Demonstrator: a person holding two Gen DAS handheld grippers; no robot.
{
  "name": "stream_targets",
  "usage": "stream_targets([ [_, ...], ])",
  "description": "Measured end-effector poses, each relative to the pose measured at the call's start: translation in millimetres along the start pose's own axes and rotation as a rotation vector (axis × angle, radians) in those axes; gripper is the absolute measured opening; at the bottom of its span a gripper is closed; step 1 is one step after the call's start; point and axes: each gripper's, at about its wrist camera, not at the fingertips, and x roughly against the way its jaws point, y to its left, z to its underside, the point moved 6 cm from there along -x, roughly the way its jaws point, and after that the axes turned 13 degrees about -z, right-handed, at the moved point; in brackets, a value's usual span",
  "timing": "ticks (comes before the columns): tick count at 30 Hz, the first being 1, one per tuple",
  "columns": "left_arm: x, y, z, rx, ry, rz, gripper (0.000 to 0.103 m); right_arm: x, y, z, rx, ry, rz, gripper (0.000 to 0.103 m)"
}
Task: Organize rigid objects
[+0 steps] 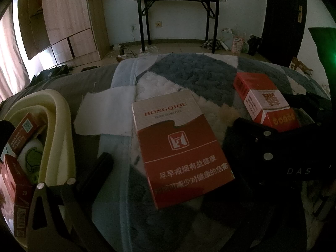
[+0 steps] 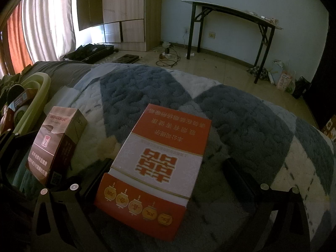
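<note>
two cigarette packs lie out on the fluffy grey-and-white blanket (image 2: 147, 88). in the left wrist view the hongqiqu pack (image 1: 180, 147) fills the centre of the frame, flat on the blanket, between the fingers of the left gripper (image 1: 168, 147), whose fingers stand apart on either side of it; i cannot tell if they touch it. the double-happiness pack (image 1: 266, 103) sits at the right of that frame, with the dark body of the other tool just in front of it. in the right wrist view this second pack (image 2: 155, 172) lies flat in the lower centre, between the spread fingers of the right gripper (image 2: 168, 172), a clear gap showing on its right side. the hongqiqu pack (image 2: 54, 145) appears at the left of that frame. a pale basket (image 1: 63, 126) at the lower left of the left view holds three more red packs (image 1: 21, 134) and a white round thing with a green print. a white cloth (image 1: 105, 113) lies flat beside the basket. one black-legged table (image 2: 231, 14) stands at the far wall.
</note>
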Motion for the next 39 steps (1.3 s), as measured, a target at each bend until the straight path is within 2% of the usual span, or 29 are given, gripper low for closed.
stream_targets([
  [32,0.1,-0.6,0.0,0.000,-0.001,0.000,0.103,0.2,0.1,0.2,-0.001,0.000,0.002,0.103],
  [36,1.0,-1.0,-0.9,0.011,-0.008,0.019,0.103,4.4,-3.5,-0.6,-0.023,-0.011,-0.037,0.103],
  [39,5.0,0.8,-1.9,0.014,-0.019,0.030,0.092,6.1,-4.7,-0.8,-0.015,-0.009,-0.034,0.098],
])
